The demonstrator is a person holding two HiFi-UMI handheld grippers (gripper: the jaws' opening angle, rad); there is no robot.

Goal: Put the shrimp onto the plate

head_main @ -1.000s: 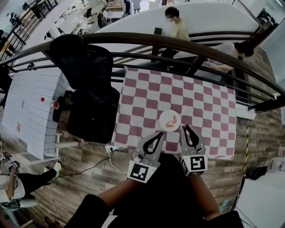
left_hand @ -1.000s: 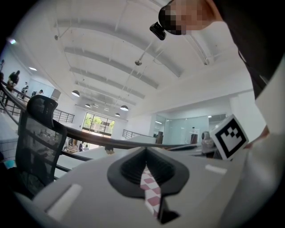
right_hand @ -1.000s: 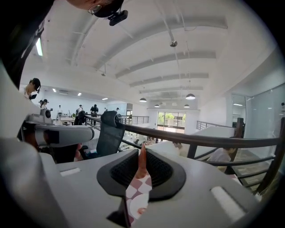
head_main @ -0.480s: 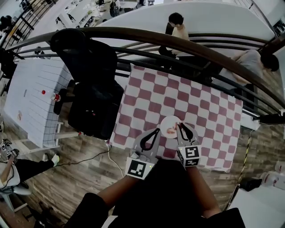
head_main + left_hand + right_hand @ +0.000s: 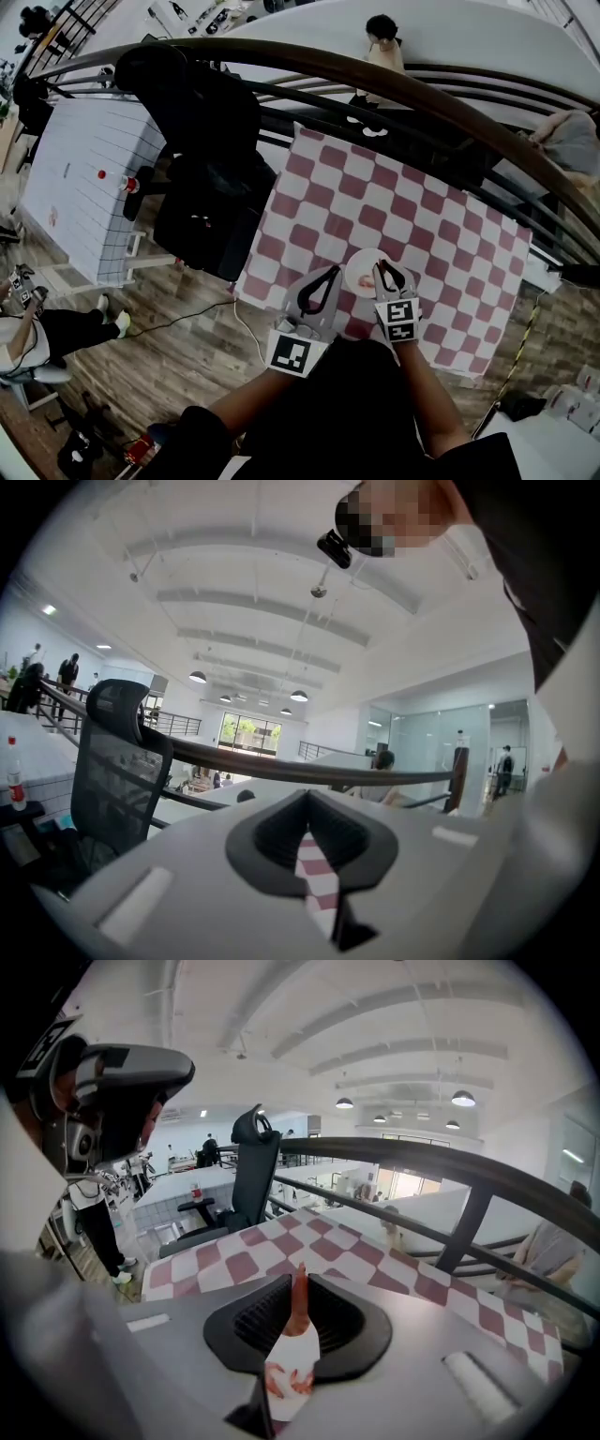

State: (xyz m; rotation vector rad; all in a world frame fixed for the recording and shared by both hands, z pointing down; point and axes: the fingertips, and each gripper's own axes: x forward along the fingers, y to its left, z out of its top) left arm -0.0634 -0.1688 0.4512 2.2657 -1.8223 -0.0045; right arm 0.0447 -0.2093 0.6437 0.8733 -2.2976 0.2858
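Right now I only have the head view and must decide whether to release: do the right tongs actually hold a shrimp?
Observer: Yes, the right gripper view shows the right tongs shut on an orange shrimp at the tips.
Operator: What's under it?
Observer: The white plate, seen through the gap, with other shrimp lying on it.
Operator: And the left tongs?
Observer: Shut, empty; only checkered tablecloth shows through them.

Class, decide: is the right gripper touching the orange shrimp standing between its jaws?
Touching. The right gripper view shows the right gripper clamping the orange shrimp, both jaws pressed against it.
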